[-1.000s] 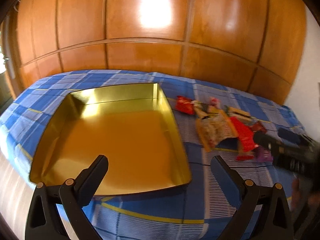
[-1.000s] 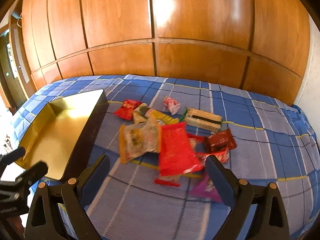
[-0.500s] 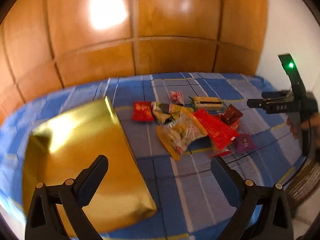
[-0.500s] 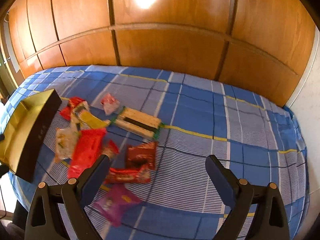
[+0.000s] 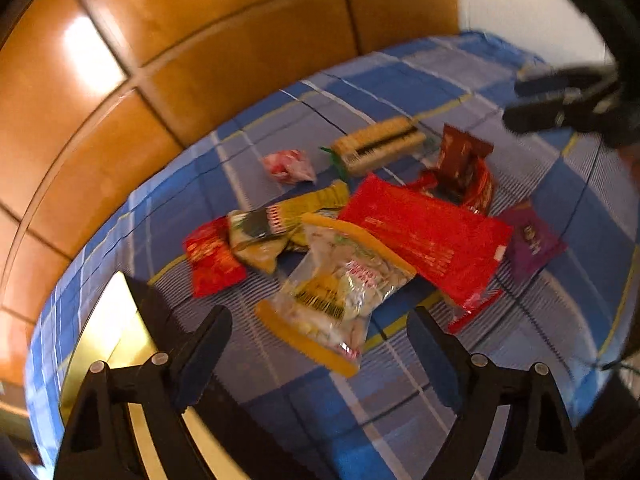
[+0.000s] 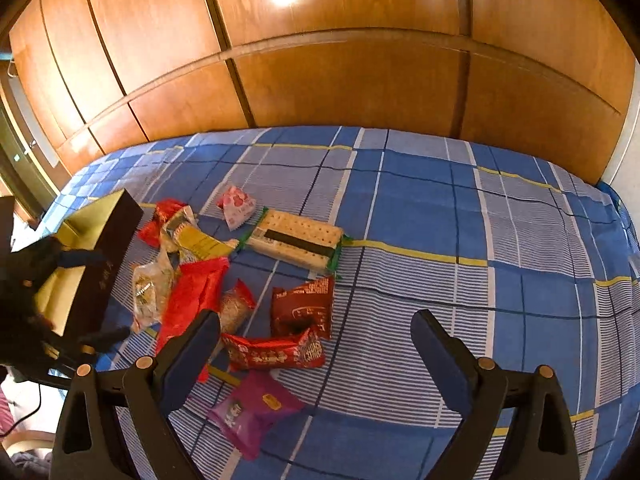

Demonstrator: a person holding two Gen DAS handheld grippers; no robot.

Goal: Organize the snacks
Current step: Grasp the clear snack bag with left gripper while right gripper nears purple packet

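Note:
Several snack packets lie in a loose pile on a blue checked bedsheet (image 6: 440,208). Among them are a clear bag with orange edges (image 5: 340,292), a large red bag (image 5: 424,236), a purple packet (image 6: 252,408), a cracker pack (image 6: 296,240) and a dark red packet (image 6: 304,308). A gold tray with black outer walls (image 6: 100,264) sits left of the pile. My left gripper (image 5: 320,344) is open and empty, just before the clear bag. My right gripper (image 6: 316,344) is open and empty, above the red packets at the pile's near right.
A glossy wooden panelled wall (image 6: 360,60) runs behind the bed. The tray's gold inside (image 5: 112,340) shows at the lower left of the left wrist view. The right half of the sheet lies bare. A white wall (image 5: 508,0) stands at the right.
My left gripper has swung right from over the tray to the snack pile and closer to it. My right gripper has shifted right of the pile. Both stayed open.

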